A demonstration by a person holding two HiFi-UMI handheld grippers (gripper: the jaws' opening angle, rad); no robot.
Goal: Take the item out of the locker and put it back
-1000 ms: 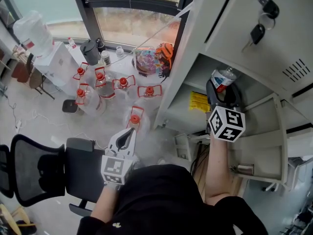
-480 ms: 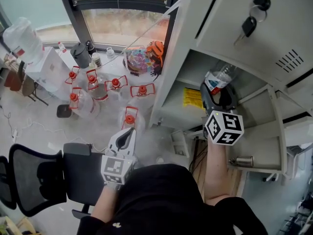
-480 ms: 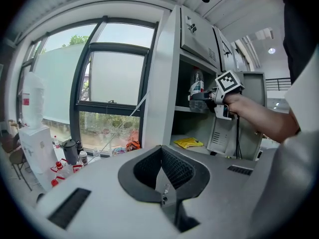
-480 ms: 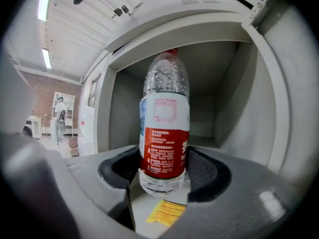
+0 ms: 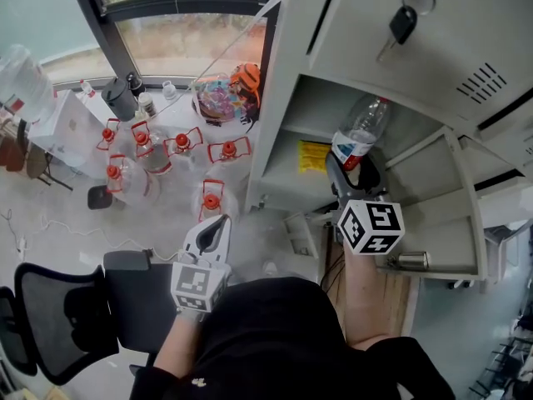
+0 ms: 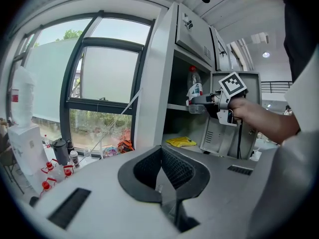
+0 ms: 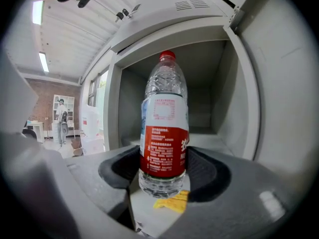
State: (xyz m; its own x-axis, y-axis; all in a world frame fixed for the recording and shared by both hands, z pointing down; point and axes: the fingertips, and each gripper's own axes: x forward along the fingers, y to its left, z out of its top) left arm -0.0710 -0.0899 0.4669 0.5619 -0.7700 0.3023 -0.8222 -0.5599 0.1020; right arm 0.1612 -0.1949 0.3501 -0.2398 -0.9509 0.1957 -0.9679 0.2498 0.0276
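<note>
Left tongs [image 5: 218, 227]: low by torso, jaws together, nothing between them, idle.
Right tongs [image 5: 353, 172]: partly open, pads clamped on lower label band of water bottle [image 7: 164, 123].
Bottle: upright, off shelf, at open front of locker [image 5: 287, 98] compartment.
Yellow packet [image 5: 314, 157]: flat on locker shelf, left of bottle in head view.
Likely step: carrying bottle through opening.
To do well: level wrist, firm squeeze, cap clear of compartment's top edge, base clear of packet, straight path between side walls.

Black top [image 5: 275, 332]; grey left gripper [image 5: 222, 221], dark right gripper [image 5: 353, 164]; white cube [image 5: 371, 226] with black square markers on each.
</note>
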